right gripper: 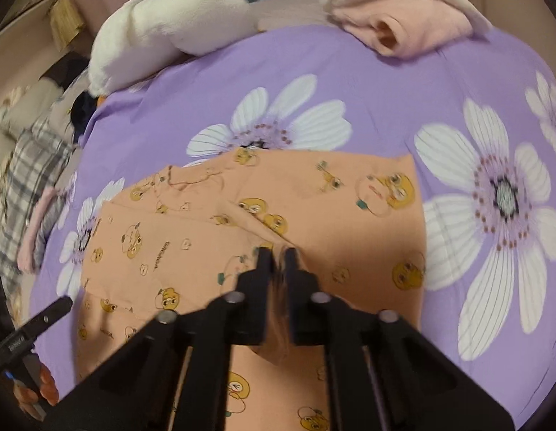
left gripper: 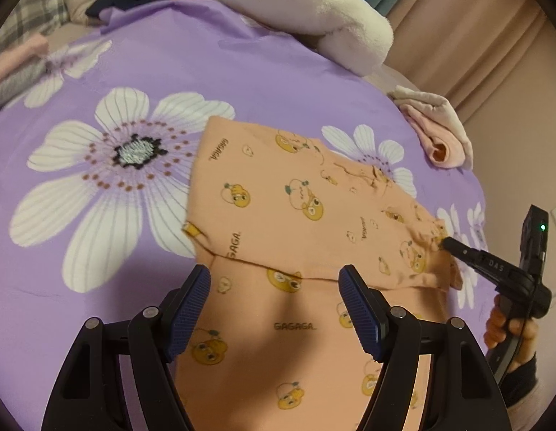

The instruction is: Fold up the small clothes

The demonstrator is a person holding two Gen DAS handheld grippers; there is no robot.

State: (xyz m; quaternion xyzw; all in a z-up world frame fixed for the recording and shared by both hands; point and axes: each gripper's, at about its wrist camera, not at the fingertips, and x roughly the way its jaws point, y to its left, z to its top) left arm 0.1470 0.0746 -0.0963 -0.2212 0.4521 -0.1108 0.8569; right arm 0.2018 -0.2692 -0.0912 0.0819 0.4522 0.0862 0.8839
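Left wrist view: the left gripper (left gripper: 274, 309) hangs over the near part of an orange garment (left gripper: 295, 208) printed with yellow cartoon faces, which lies spread on a purple bedsheet (left gripper: 242, 72) with big white flowers. Its blue-padded fingers (left gripper: 189, 310) stand wide apart with only flat cloth below them, gripping nothing. A folded flap of the garment crosses just beyond the fingertips. At the right edge the right gripper (left gripper: 444, 242) has its tip on the garment's far right corner, with a hand (left gripper: 511, 327) on its handle. A rolled pink cloth (left gripper: 439, 136) sits near the bed's right edge, and a white plush blanket (left gripper: 306, 10) lies at the far side.

Right wrist view: the right gripper's fingers (right gripper: 265, 262) are drawn together on a pinched ridge of the orange garment (right gripper: 331, 222); the picture is smeared here, so how much cloth sits between them is hard to judge. The left gripper (right gripper: 64, 303) shows at the lower left, beside the garment's edge. The pink cloth (right gripper: 403, 28) lies beyond, well apart.
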